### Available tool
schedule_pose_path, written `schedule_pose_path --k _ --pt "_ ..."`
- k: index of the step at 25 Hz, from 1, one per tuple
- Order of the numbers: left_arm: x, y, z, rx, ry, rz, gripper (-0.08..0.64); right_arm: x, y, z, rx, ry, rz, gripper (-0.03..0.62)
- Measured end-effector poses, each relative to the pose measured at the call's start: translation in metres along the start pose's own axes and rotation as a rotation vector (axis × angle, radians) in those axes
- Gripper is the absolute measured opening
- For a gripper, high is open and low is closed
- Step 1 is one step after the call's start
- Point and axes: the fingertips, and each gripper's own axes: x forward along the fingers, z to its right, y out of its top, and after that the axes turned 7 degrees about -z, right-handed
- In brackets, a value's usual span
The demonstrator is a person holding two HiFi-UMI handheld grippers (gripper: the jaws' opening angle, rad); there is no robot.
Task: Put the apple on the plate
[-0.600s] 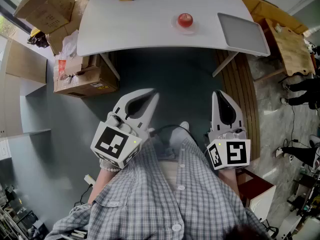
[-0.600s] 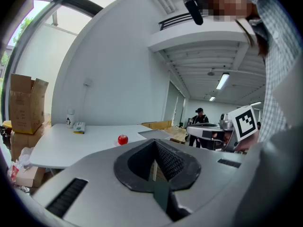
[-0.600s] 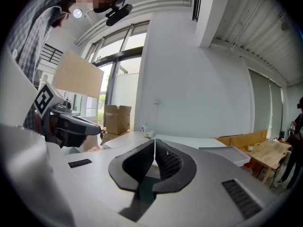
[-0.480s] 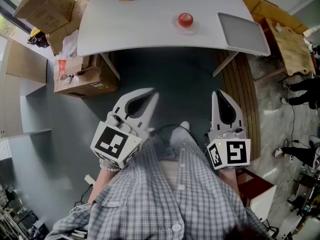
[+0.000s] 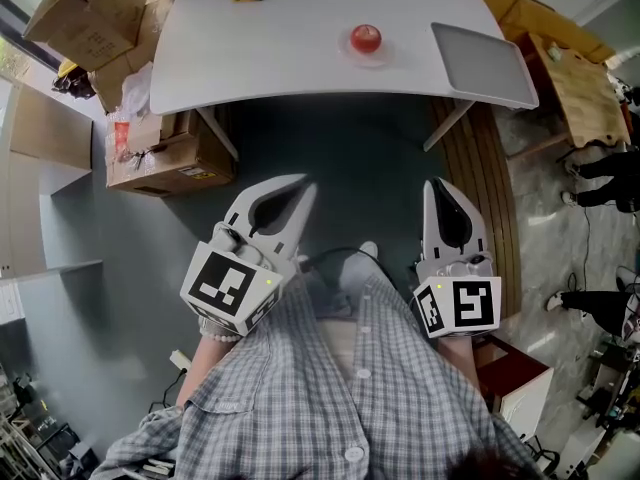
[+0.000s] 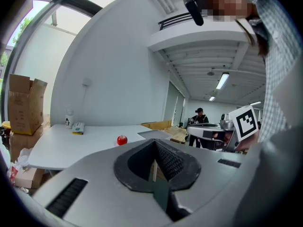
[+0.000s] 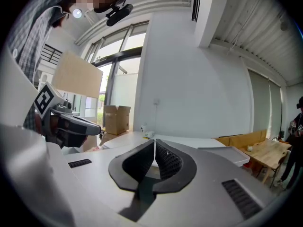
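Head view: the apple [image 5: 366, 38] sits on the far surface [image 5: 260, 48], apparently already on a pale plate [image 5: 381, 56]. It lies well ahead, between the left gripper [image 5: 300, 190] and right gripper [image 5: 437, 190], neither clearly nearer. Both jaws are together and empty.

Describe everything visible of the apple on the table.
The apple is small, round and red, with a lighter spot on top, and looks whole as far as can be seen. It sits upright on a pale, shallow plate towards the middle of the white table, to the left of a grey tray. Only the plate touches it.
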Motion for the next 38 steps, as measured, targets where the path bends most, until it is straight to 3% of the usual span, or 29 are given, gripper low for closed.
schedule_pose_path --k 10,23,31,38 --pt "0.033 0.012 0.015 -0.005 0.015 0.000 0.009 0.002 -0.004 0.042 0.022 0.004 0.001 0.028" --pt "0.085 0.035 0.049 -0.029 0.111 0.025 0.009 0.012 -0.001 0.119 0.010 0.084 0.022 0.028" --pt "0.106 0.038 0.068 -0.040 0.166 0.034 0.009 0.014 -0.005 0.144 -0.010 0.148 0.026 0.028" --pt "0.124 0.041 0.078 -0.028 0.181 0.048 0.009 0.010 -0.012 0.166 -0.033 0.149 0.035 0.028"
